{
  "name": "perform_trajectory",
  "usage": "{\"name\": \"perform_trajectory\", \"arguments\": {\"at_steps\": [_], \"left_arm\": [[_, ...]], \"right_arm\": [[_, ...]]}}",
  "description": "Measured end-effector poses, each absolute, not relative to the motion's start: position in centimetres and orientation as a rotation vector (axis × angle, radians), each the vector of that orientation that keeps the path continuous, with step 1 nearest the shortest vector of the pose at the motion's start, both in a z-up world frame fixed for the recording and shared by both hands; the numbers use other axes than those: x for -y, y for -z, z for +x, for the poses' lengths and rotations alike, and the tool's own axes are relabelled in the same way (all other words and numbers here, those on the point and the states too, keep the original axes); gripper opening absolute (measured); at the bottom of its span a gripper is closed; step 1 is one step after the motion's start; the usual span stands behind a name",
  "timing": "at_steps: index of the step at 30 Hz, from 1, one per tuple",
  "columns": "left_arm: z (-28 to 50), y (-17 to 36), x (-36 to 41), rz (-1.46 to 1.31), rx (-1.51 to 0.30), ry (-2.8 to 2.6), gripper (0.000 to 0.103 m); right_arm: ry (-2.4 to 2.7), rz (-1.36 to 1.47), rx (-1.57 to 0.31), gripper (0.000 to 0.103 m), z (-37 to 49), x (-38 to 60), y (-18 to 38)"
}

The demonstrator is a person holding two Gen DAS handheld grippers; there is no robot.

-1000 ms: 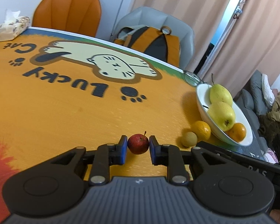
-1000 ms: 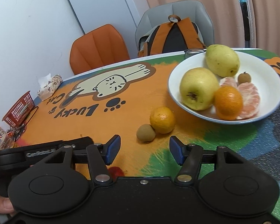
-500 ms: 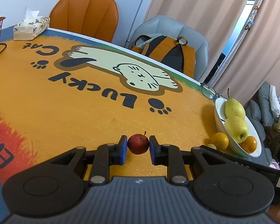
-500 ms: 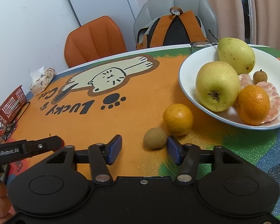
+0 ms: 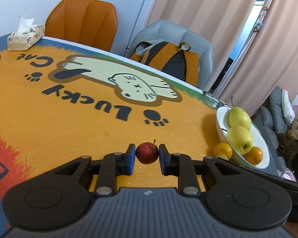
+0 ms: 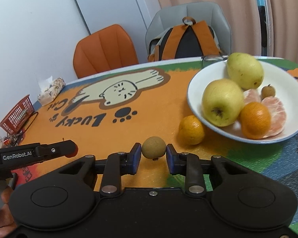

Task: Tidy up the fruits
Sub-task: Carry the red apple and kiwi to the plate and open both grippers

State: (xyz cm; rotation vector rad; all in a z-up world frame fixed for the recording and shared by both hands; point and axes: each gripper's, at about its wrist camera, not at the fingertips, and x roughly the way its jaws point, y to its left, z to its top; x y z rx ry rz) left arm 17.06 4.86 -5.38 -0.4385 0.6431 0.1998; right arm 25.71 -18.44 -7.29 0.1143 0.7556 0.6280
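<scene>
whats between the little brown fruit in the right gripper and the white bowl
One orange sits on the table between the small brown fruit, gripped by the right gripper, and the white bowl, close by the bowl's near rim. The right wrist view shows it clearly.

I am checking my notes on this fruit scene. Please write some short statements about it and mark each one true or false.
1. The left tool is shut on a small red apple. True.
2. The right tool is open, with nothing between its pads. False: its jaws have just closed on a small brown fruit.
3. One orange lies on the table beside the white bowl. True.
4. The white bowl holds only oranges. False: it also holds a pear, a yellow apple and peeled citrus segments.
5. A backpack sits on the orange chair. False: it sits on the grey chair.
</scene>
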Motion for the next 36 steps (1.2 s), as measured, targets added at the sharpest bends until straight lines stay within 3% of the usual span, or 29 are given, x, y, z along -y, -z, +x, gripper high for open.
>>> {"name": "perform_trajectory", "arguments": {"at_steps": [36], "left_arm": [[26.1,2.0,3.9,-0.343,-0.619,0.012,0.024]], "right_arm": [[-0.408,0.205,-0.615,0.028,29.1,30.8,4.2]]}}
